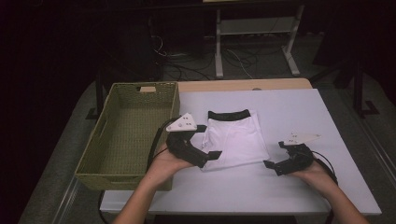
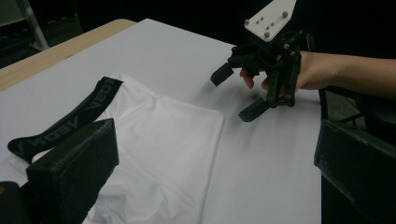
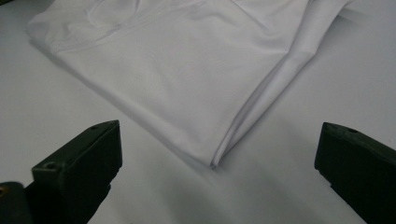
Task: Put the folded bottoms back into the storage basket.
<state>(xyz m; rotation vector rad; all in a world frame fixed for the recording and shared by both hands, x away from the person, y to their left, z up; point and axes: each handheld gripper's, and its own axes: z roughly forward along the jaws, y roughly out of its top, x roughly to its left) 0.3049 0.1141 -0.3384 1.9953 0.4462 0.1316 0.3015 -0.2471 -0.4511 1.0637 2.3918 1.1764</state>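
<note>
On the table, left to right:
Basket: one woven green basket [image 1: 125,135] is set at the left edge of the white table [image 1: 289,116], and nothing is seen lying in it.
Left gripper: the left gripper [image 1: 207,141] is held at the left edge of the folded garment, just beside the basket; its jaws are spread wide and nothing is clamped. In the left gripper view one jaw is placed low over the near white cloth, though contact cannot be judged.
Garment: one folded white garment [image 1: 236,137] with one black waistband [image 1: 228,114] is laid flat near the middle of the table. Its long axis is run from near to far, with the waistband pointed at the far edge. In the left gripper view the garment [image 2: 163,140] is seen with lettering on the waistband [image 2: 70,119].
Right gripper: the right gripper [image 1: 276,156] is held to the right of the garment, apart from it; its jaws are opened wide and nothing is gripped or touched. In the right gripper view a folded corner of the garment [image 3: 187,79] is seen ahead, between the jaws.
Count: two grippers, one garment, one basket.
</note>
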